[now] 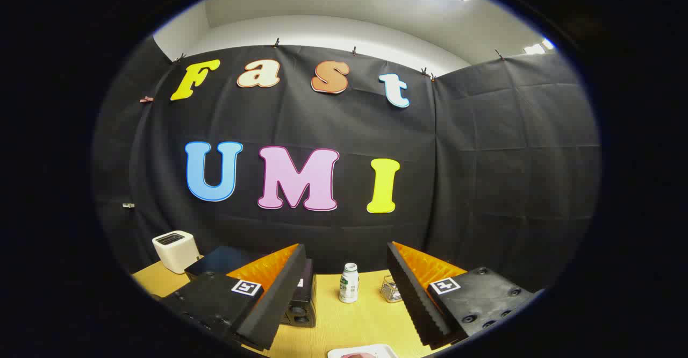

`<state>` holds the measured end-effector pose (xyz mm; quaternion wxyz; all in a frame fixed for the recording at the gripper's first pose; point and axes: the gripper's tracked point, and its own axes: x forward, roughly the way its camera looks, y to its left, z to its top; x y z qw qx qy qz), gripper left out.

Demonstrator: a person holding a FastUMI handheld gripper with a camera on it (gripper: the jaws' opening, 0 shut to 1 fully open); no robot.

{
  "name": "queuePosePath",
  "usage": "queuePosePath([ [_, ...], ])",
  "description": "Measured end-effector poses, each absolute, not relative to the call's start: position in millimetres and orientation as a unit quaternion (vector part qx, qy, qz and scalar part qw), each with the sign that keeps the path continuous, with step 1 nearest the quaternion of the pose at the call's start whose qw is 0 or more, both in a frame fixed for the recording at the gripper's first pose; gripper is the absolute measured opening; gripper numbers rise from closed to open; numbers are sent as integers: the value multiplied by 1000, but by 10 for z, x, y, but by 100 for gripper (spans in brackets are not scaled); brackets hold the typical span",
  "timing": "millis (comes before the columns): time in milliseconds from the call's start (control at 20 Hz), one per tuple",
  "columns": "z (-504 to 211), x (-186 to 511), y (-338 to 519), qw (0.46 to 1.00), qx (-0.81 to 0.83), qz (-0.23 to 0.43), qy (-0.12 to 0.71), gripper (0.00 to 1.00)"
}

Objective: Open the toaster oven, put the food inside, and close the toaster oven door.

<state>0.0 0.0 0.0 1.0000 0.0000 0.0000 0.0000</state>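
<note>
The gripper [346, 293] is held above a wooden table [344, 326], jaws spread wide and empty. The black toaster oven [298, 299] is seen behind the left finger; a plate of food [363, 352] lies near, between the fingers, a small bottle [349, 283] beyond.

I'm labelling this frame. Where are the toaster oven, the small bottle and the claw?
toaster oven [299, 309], gripper view, its dark side with knobs.
small bottle [349, 285], gripper view, its body.
claw [346, 293], gripper view, midway between its open fingertips.
</note>
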Motion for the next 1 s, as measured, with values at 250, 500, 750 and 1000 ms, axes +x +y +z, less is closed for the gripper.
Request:
queuePosePath([
  [250, -25, -22, 54, 1000, 11, 6, 4, 98],
  [500, -37, -15, 103, 1000, 11, 10, 7, 98],
  [750, -45, -9, 140, 1000, 12, 11, 7, 98],
  [1000, -105, -36, 403, 999, 19, 33, 19, 98],
])
